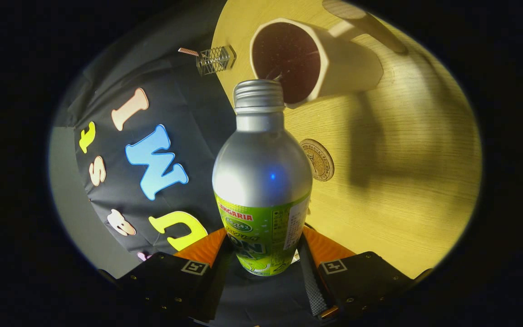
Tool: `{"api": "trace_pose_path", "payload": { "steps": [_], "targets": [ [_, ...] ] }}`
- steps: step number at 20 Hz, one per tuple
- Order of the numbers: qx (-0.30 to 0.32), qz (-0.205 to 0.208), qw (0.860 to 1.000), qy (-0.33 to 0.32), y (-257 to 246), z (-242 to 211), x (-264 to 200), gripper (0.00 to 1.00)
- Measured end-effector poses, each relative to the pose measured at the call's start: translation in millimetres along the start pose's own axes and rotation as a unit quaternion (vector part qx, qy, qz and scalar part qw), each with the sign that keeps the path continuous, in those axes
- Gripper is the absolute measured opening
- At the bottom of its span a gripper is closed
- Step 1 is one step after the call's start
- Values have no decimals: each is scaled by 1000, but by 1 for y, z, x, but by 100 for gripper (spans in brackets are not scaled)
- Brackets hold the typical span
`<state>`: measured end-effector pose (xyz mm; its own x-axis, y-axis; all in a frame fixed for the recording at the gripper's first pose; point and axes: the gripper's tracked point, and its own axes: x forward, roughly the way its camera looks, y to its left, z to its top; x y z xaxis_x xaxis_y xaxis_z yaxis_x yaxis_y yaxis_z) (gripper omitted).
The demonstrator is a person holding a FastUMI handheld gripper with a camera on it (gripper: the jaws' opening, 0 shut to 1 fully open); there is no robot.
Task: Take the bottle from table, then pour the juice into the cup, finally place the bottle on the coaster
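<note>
Bottle (261, 177) clamped in my gripper (261, 254).
Both fingers press its label; its neck meets the cup (316, 63) rim ahead.

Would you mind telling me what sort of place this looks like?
Probably a staged recording booth: a wooden table against a black cloth wall, with a cup and coaster beyond the bottle clamped in the gripper.

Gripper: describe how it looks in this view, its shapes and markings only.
The gripper has two blocky black housings with small screws. Each carries a square white tag with a black pattern on its top face. A slanted finger runs inward from each housing. A strip with a woven texture lies along the inner edge of one housing.
</note>
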<state>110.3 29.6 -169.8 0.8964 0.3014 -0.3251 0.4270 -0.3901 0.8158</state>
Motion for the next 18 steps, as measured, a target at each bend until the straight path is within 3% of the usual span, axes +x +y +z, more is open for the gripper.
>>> {"api": "trace_pose_path", "payload": {
  "steps": [18],
  "targets": [
    [70, -12, 997, 24, 17, -5, -12, 75]
  ]
}}
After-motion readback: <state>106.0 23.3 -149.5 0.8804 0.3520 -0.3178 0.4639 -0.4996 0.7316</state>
